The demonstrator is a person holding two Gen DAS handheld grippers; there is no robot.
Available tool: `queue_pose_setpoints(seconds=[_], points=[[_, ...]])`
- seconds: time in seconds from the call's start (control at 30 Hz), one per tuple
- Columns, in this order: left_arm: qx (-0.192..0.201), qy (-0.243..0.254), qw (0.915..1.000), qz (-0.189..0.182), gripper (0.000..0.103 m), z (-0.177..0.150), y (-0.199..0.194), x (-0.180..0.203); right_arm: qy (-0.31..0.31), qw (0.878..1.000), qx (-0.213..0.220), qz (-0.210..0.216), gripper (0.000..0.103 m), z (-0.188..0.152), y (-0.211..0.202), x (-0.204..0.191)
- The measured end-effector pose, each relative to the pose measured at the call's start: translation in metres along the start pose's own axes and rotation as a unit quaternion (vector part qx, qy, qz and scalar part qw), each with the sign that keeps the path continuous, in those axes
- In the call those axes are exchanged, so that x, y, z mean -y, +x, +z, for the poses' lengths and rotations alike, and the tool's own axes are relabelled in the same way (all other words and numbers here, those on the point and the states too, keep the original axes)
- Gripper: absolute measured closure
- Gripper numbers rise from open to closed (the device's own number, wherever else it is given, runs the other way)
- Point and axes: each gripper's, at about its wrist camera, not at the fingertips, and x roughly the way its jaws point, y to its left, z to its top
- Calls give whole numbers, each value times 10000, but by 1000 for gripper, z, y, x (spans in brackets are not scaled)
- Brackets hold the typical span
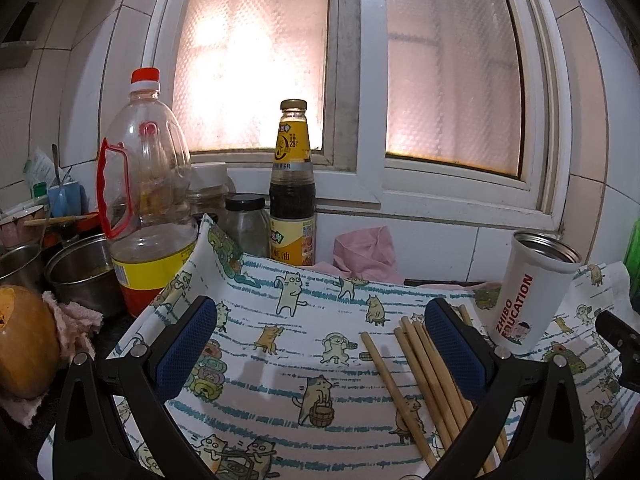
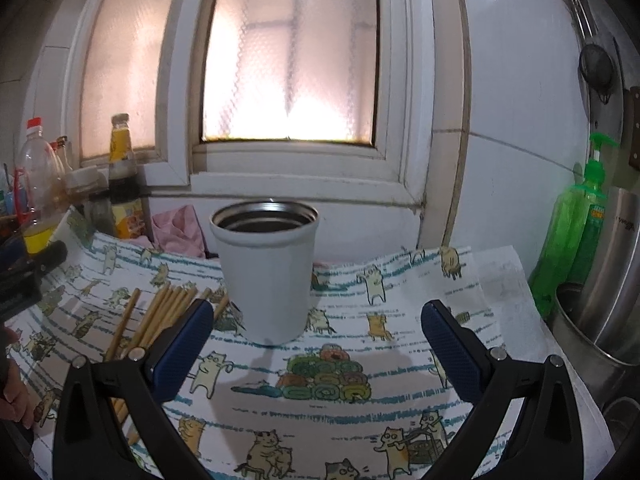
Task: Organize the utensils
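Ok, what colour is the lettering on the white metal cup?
Red lettering on the white metal cup, clearest in the left wrist view.

A white cloth [image 1: 304,344] printed with cartoon cats and teal stripes carried tan bamboo chopsticks [image 1: 424,380] and a white red-lettered steel cup [image 1: 528,300].

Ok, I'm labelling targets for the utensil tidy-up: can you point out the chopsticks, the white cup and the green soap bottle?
chopsticks [image 1: 430,376]: left wrist view, mid-length of the bundle.
white cup [image 2: 266,280]: right wrist view, middle of its front wall.
green soap bottle [image 2: 568,236]: right wrist view, centre of its body.
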Motion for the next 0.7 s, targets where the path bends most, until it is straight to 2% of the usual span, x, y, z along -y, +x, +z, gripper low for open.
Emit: queue_pose_setpoints(seconds=[0.2, 0.37, 0.57, 0.7], points=[[-395, -199, 9984, -366, 0, -2, 10, -6, 111, 9992, -341, 148, 0, -2, 7, 3], [-645, -548, 9927, -862, 0, -6, 16, -16, 159, 9969, -700, 330, 0, -6, 16, 2], [-1140, -544, 9893, -730, 0, -10, 32, -13, 294, 9934, -1021, 427, 0, -11, 25, 5], [-1564, -431, 9864, -256, 0, -15, 44, -10, 399, 9870, -1405, 675, 0, -16, 35, 8]])
